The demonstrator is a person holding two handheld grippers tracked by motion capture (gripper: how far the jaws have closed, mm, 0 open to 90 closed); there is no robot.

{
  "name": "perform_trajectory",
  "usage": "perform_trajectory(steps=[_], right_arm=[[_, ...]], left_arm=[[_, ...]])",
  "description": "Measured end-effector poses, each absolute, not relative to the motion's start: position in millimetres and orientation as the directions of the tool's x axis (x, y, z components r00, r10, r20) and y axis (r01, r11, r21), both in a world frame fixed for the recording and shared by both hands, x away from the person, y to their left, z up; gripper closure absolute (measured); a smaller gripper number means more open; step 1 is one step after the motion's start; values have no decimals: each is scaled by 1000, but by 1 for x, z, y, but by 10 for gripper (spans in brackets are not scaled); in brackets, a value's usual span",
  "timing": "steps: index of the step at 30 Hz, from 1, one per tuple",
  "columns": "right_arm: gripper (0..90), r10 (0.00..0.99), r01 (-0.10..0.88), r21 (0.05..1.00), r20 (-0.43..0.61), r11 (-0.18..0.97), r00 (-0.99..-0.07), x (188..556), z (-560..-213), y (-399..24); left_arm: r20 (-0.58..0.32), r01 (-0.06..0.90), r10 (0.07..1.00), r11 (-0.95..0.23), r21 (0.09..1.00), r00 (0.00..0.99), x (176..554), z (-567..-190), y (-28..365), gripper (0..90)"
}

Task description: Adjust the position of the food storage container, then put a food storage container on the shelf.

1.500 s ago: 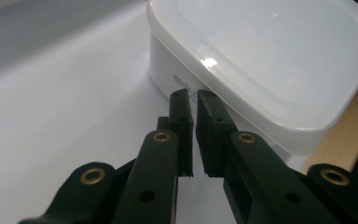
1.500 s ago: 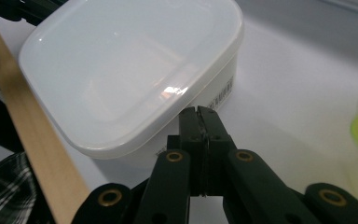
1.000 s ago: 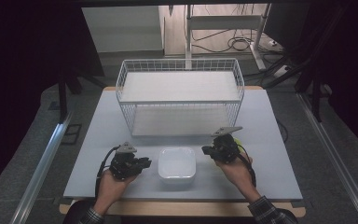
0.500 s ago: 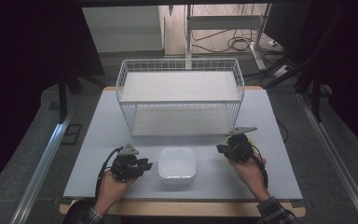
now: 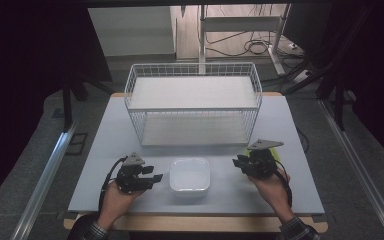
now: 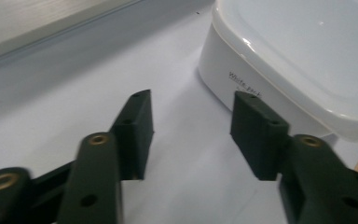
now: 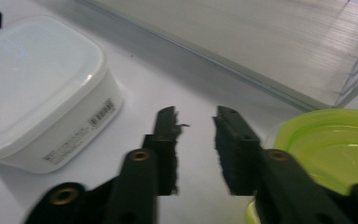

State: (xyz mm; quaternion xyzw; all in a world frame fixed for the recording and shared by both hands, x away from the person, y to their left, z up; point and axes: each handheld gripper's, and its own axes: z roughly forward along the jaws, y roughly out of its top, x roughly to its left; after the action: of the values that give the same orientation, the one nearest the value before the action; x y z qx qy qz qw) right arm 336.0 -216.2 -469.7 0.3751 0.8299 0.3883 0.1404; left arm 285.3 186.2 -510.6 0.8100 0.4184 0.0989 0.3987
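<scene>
Two grippers flank the white box [image 5: 190,175] at the near edge of the table [image 5: 105,145]. My left gripper [image 5: 152,179] sits just beside the box's left side; its jaws have just been opening and stand apart with nothing between them. My right gripper [image 5: 238,162] is off to the box's right, jaws likewise just opened and empty. I see a green lid [image 7: 326,149] just beside its right jaw. Behind the box stands the wire basket [image 5: 192,107].

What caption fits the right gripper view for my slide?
Open right tool hovers over the table, between a white lidded box and a green lid.
</scene>
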Motion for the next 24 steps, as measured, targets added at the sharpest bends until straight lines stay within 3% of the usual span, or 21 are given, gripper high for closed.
perform_trajectory(steps=[2,3,4,5,9,11,15,24], right_arm=[[533,723,505,761,69,407,-687,332,-470,-216],[533,723,505,761,69,407,-687,332,-470,-216],[439,712,492,768,68,409,-699,328,-471,-216],[401,707,488,770,68,411,-704,326,-472,-216],[316,696,475,777,68,413,-715,319,-474,-216],[248,685,469,779,71,415,-725,312,-476,-216],[199,673,466,770,65,436,-737,305,-481,-216],[131,646,466,768,91,439,-758,303,-484,-212]], left_arm=[[-170,595,756,-333,731,632,285,-510,188,385],[-168,590,754,-333,735,635,284,-510,189,385],[-164,581,752,-330,744,638,284,-509,191,329],[-164,581,752,-330,744,638,284,-509,191,301],[-163,575,746,-335,746,646,283,-510,193,228],[-152,572,746,-345,744,648,282,-510,193,134],[-134,562,746,-357,746,652,280,-510,194,75],[-127,513,720,-348,784,682,280,-514,194,38]])
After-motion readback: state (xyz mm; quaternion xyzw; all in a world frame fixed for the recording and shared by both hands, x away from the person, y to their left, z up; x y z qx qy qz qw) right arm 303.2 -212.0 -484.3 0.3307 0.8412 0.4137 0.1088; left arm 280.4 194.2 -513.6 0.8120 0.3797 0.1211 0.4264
